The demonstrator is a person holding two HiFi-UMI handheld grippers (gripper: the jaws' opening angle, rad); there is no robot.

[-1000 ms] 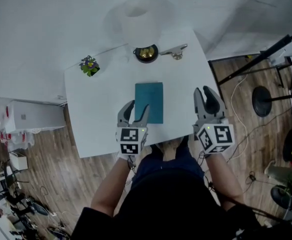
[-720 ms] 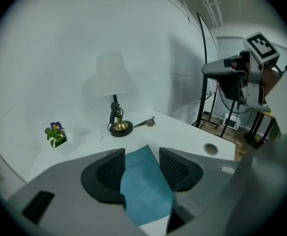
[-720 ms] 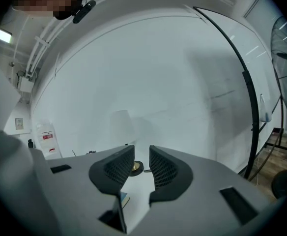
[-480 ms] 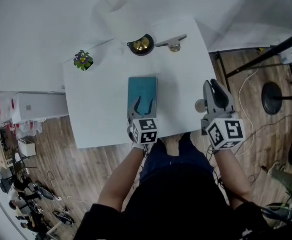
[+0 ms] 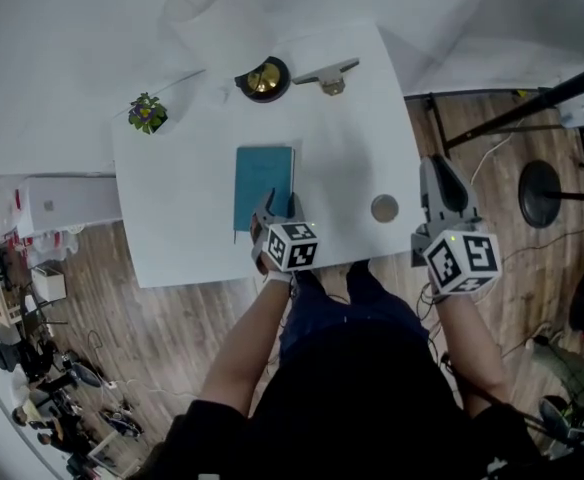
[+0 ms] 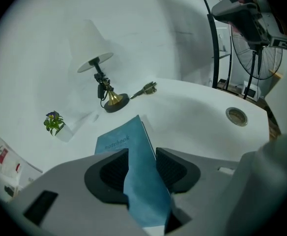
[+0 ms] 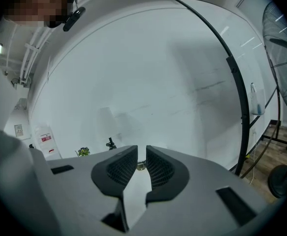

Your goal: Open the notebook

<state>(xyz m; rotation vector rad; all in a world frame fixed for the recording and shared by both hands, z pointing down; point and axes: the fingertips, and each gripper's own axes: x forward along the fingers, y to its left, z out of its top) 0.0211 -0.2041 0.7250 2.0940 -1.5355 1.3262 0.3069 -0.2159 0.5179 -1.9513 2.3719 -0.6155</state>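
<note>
My left gripper [image 5: 275,208] is down at the near end of the notebook [image 5: 264,186], which lies on the white table [image 5: 352,118] a little left of the middle, its long side running from near to far. It is a slim rectangle with a plain teal cover. It looks closed and flat from above, and my left gripper view shows the word "notebook" in pale letters on the cover and a thin light line of page edges along the right side. In that view the teal cover fills the gap between my left jaws, which stand apart and are closing. I cannot see the pads pressing on it, and I cannot tell whether the near corner is lifted. My right gripper [image 5: 442,168] hangs off the right edge of the table, well apart from the notebook, its jaws closing with only a narrow gap between them and nothing in it. A round metal disc [image 5: 384,208] sits in the tabletop near that edge. At the far side stand a lamp [image 5: 262,76], a small metal object [image 5: 324,73] just right of its base, and a little potted plant [image 5: 147,113] at the far left corner.
</note>
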